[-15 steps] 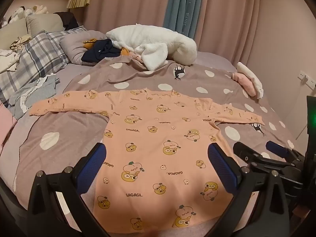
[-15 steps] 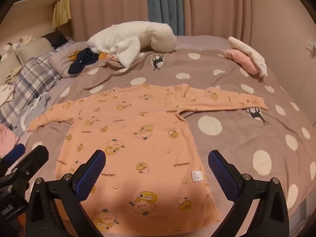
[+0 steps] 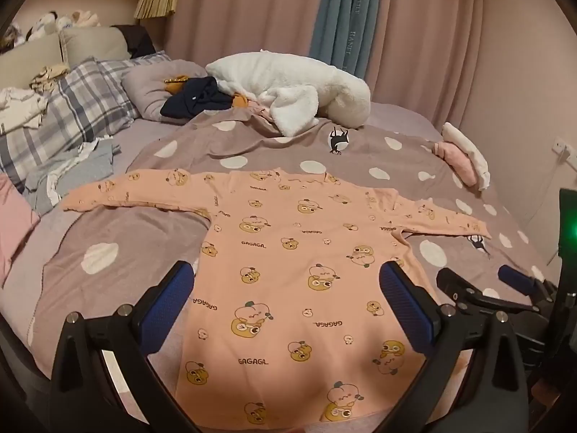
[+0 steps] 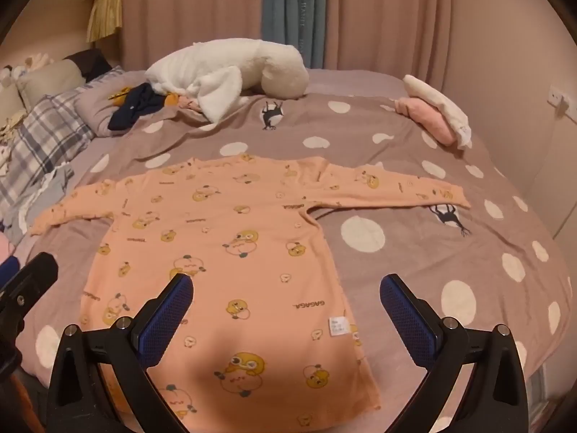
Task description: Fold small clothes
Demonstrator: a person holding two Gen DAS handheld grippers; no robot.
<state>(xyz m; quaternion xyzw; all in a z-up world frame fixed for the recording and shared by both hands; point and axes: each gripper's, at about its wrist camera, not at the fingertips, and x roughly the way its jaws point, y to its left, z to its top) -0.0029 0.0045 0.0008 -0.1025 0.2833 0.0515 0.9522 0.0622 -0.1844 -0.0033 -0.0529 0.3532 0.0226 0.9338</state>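
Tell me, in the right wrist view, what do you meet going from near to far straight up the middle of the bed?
Right gripper, open → orange shirt spread flat → spotted blanket → white fluffy blanket → teal curtain.

Left gripper (image 3: 288,299) is tilting downward, its blue-padded jaws standing wide apart and gripping nothing. Right gripper (image 4: 286,301) is tilting downward likewise, jaws spread wide and empty. The two are hovering side by side, near each other.
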